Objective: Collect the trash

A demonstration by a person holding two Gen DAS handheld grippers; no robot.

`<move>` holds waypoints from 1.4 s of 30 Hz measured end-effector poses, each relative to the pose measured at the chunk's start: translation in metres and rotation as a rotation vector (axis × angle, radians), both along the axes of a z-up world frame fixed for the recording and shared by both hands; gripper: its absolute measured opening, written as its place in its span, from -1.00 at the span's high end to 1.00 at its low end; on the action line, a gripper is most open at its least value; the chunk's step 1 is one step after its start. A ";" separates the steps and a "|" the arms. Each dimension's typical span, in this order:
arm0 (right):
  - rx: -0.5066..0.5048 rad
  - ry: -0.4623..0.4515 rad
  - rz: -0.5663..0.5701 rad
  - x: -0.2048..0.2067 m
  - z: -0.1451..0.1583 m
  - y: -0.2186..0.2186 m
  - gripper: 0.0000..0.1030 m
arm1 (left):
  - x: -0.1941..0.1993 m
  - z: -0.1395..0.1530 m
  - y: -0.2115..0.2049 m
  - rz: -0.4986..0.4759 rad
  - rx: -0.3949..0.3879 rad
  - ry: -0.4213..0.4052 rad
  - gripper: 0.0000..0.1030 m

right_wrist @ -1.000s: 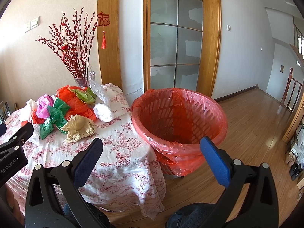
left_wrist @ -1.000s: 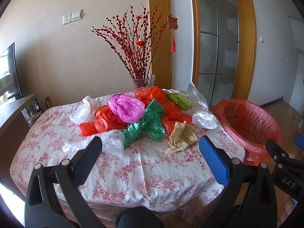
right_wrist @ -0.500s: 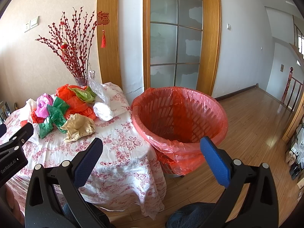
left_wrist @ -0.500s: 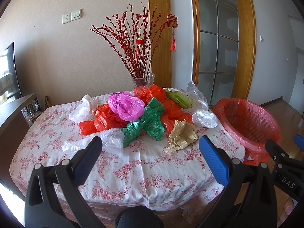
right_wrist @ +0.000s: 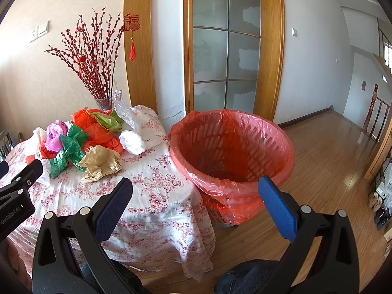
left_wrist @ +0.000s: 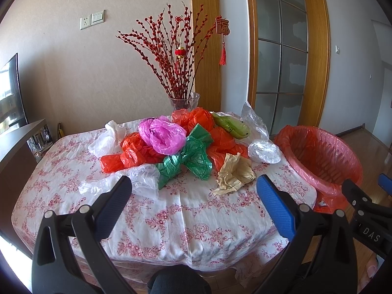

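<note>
Floral cloth covers the table (left_wrist: 186, 218) in your left wrist view, and your left gripper (left_wrist: 193, 196) hangs released over its near edge, jaws spread wide with nothing between them. Ahead of it lies the trash pile: a green bag (left_wrist: 193, 159) straight ahead, a pink bag (left_wrist: 163, 136) beyond that, orange bags (left_wrist: 129, 155) ahead to the left, and a crumpled beige bag (left_wrist: 236, 172) just ahead of the right finger. Behind the pile stands a glass vase of red branches (left_wrist: 183, 101). Off to the right sits the red-lined bin (left_wrist: 321, 159).

Wooden flooring (right_wrist: 338, 152) fills the right of your right wrist view. Your right gripper (right_wrist: 196, 198) is also released and holds nothing. The bin (right_wrist: 232, 152) stands just ahead, beside the table's (right_wrist: 156, 196) edge. The beige bag (right_wrist: 101, 161) and the rest of the pile lie ahead to the left, with the other gripper's (right_wrist: 17, 191) body at the far left.
</note>
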State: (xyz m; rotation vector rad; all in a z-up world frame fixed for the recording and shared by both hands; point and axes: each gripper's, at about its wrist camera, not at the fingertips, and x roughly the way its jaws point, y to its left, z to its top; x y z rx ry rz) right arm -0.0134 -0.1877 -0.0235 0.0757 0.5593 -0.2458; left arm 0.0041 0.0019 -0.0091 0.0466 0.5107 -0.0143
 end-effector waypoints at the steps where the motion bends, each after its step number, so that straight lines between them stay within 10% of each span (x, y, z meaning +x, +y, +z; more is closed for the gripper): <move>1: 0.000 0.000 0.000 0.000 0.000 0.000 -0.97 | 0.000 0.000 0.000 0.000 -0.001 0.000 -0.93; 28: 0.033 0.004 0.147 0.056 -0.001 0.026 -0.97 | 0.018 -0.001 0.067 0.170 -0.011 0.010 -0.93; 36: 0.156 0.086 0.216 0.135 -0.016 0.030 -0.24 | 0.025 -0.001 0.133 0.312 -0.015 0.016 -0.93; 42: 0.169 0.141 0.244 0.171 -0.030 0.040 -0.09 | 0.030 -0.004 0.158 0.351 0.001 0.017 -0.93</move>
